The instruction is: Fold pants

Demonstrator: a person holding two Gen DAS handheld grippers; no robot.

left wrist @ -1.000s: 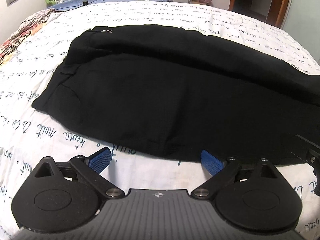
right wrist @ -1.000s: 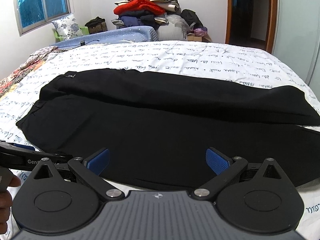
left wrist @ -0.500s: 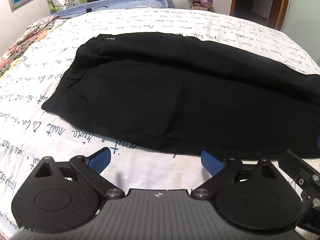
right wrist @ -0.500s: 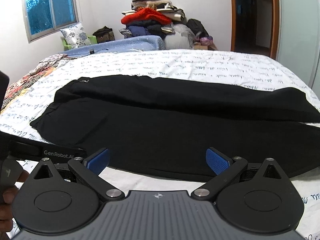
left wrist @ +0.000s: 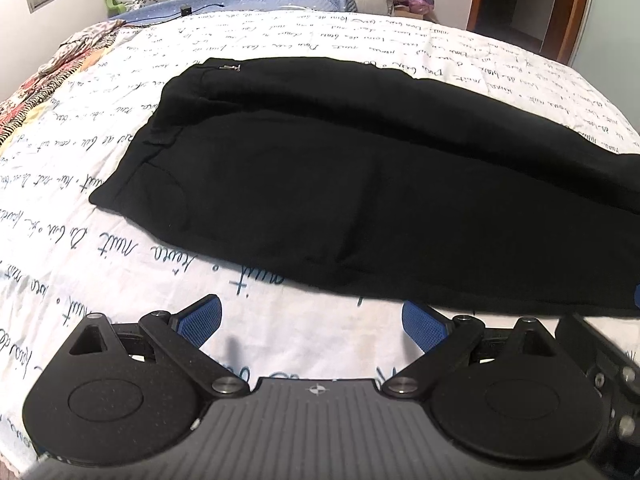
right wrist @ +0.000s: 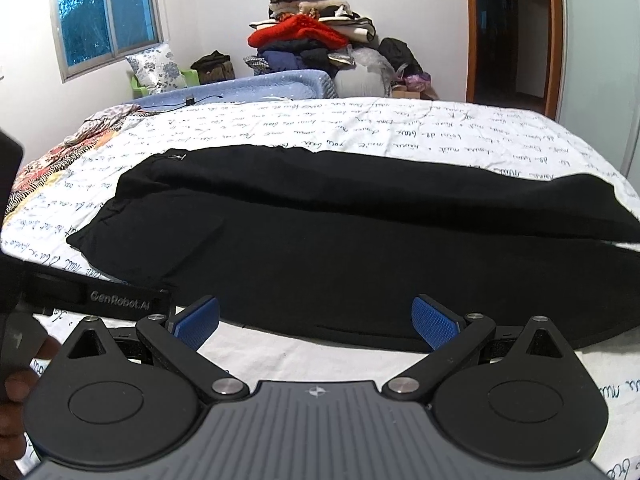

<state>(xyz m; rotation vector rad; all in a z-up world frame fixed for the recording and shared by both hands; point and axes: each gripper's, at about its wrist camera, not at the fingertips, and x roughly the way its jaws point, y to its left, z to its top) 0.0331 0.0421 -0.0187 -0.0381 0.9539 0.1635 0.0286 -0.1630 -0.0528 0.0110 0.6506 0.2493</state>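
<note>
- Grippers hover low over the near edge of a bed: the left gripper [left wrist: 311, 318] and the right gripper [right wrist: 316, 316] each point forward across the mattress, blue pads spread wide, nothing between them.
- Left gripper's jaws hang over bare printed bedsheet [left wrist: 280, 32], with the hem edge of the black pants [left wrist: 340, 184] just ahead of the right-hand pad [left wrist: 424, 326].
- Right gripper's jaws sit at the garment's near edge, the dark cloth filling the gap just beyond both pads; contact cannot be told.
- Pants lie flat and stretched crosswise in front of both sets of jaws, long axis running left to right, waistband to the left, legs trailing off to the right.
- One leg lies folded over the other, a long ridge running the length of the cloth on the far side from the jaws.
- A small tag [left wrist: 230, 67] shows at the waistband's far corner.
- In the right wrist view, a black bar of the other tool, lettered "GenRobot.AI" [right wrist: 124, 296], crosses left of the jaws, with the person's hand [right wrist: 16, 392] at the frame's left edge.
- Beyond the pants: a floral pillow [right wrist: 154, 66], a window [right wrist: 104, 16], a heap of clothes [right wrist: 316, 40] against the wall, and an open doorway [right wrist: 514, 32] far right.
</note>
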